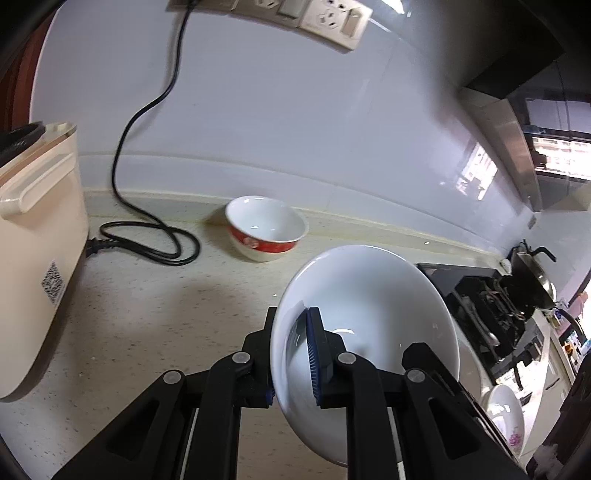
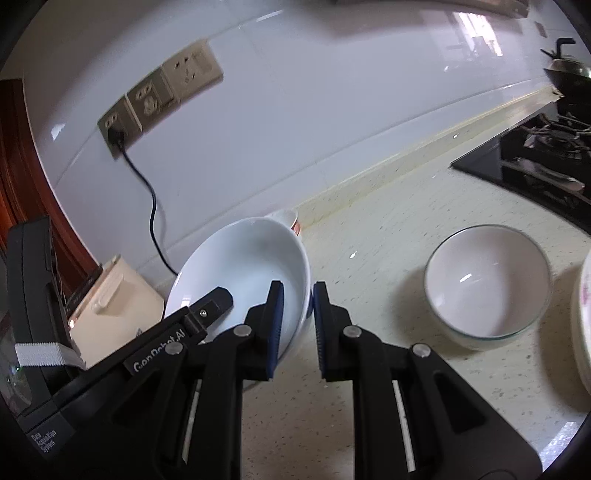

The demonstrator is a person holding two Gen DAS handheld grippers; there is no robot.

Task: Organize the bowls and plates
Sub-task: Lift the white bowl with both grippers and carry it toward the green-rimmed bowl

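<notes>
White empty bowl (image 2: pixel 487 280) shows only from the right wrist.

A cream-colored box machine (image 1: pixel 40 236) sits at the left on the speckled counter (image 1: pixel 147 314). A black cord (image 1: pixel 147 110) runs down the white wall (image 1: pixel 295 129) from the wall sockets (image 1: pixel 303 14) and curls in a loop on the counter beside the machine. A black stove (image 2: pixel 535 162) is at the right end. A dark pot (image 1: pixel 535 273) sits on the stove.
</notes>
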